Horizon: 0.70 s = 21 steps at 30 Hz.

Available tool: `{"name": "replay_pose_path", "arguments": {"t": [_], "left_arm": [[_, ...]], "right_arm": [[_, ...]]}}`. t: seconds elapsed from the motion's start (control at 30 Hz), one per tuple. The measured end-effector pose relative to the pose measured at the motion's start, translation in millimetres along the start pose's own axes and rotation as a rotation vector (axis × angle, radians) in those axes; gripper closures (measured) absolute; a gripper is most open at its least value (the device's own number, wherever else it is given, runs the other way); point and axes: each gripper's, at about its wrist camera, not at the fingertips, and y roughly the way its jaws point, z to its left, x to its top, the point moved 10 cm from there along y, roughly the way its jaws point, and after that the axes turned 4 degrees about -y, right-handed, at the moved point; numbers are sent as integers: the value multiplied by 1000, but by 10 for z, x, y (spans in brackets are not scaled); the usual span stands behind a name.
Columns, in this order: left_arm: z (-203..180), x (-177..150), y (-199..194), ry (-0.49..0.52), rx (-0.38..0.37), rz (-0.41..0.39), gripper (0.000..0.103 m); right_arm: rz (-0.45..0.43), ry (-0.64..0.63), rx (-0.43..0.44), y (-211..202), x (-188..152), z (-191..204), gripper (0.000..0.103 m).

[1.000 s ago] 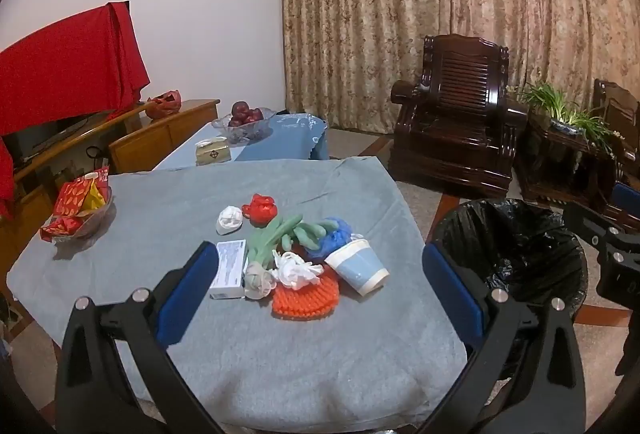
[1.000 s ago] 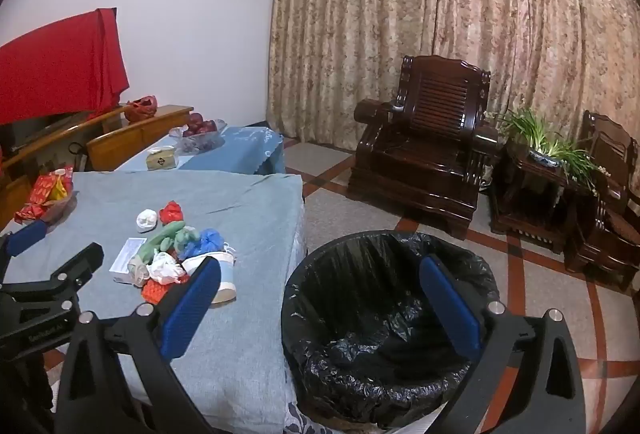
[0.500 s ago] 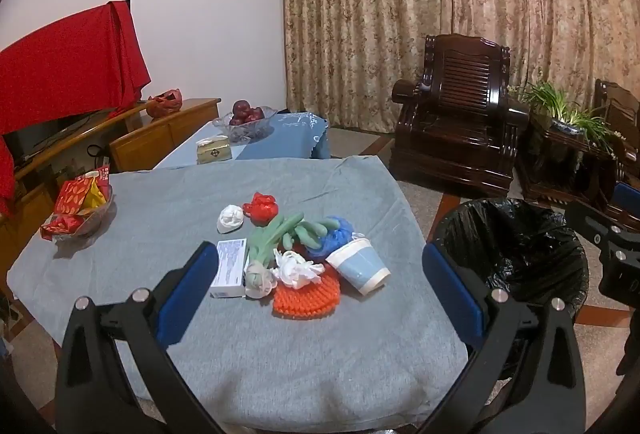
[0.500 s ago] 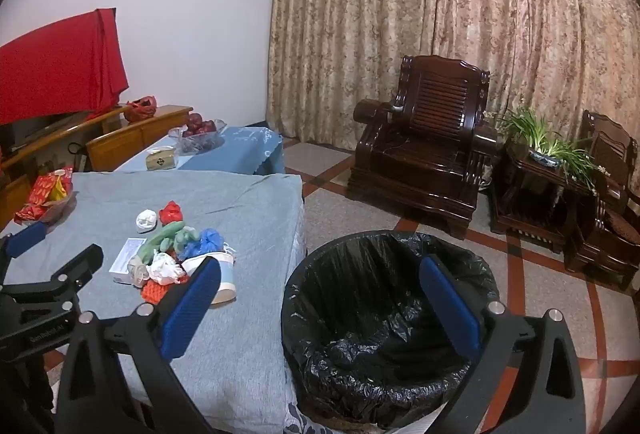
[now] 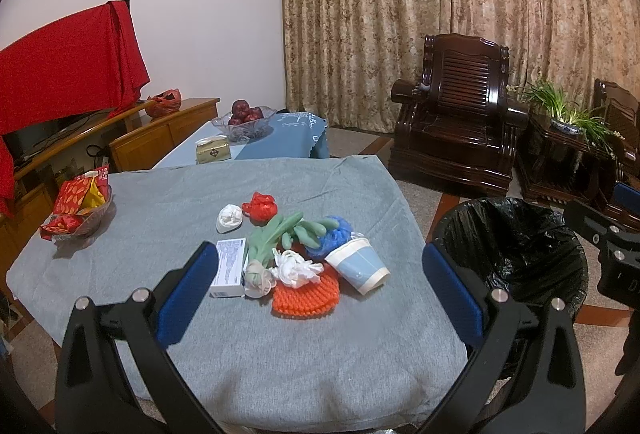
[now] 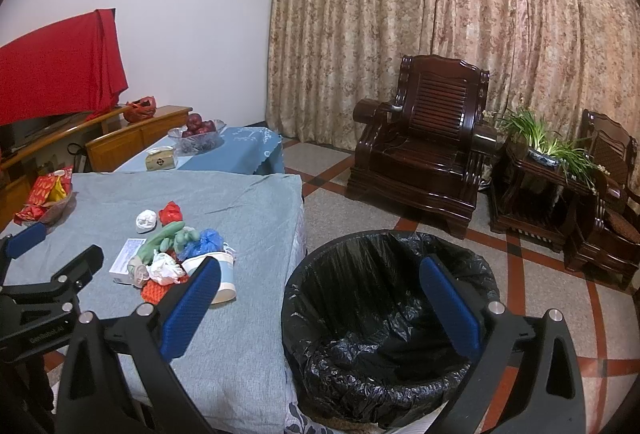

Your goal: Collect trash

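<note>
Left wrist view: the left gripper [image 5: 320, 286] hangs with its jaws spread wide and nothing between them, above the near edge of the grey-covered table [image 5: 160, 209]. Ahead of its fingers lies the trash heap: a paper cup [image 5: 357, 266] on its side, an orange knitted piece [image 5: 306, 297], crumpled white plastic [image 5: 297, 266], green gloves [image 5: 280, 234], a blue bag [image 5: 334, 236], a white box [image 5: 229, 266], a white wad [image 5: 229, 217] and a red wad [image 5: 261, 205]. The box's print is too small to read. Right wrist view: the right gripper [image 6: 318, 308], jaws likewise parted and empty, hovers over the black-lined bin [image 6: 390, 318]; its left finger covers part of the cup. The bin's base is cut off below.
</note>
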Motion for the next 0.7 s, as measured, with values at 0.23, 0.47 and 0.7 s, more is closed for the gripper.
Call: {"name": "replay_pose_path", "arguments": {"t": [0.23,0.47,0.7], "left_arm": [[0,0,0,0,-1,1,5],[1,0,1,0,0,1,5],[1,1,3,0,-1,1,5]], "right_arm": [[0,2,1,1,0,3,6],[0,1,1,5,4,9,6],[-1,0,2,-12,17,-29,6]]}}
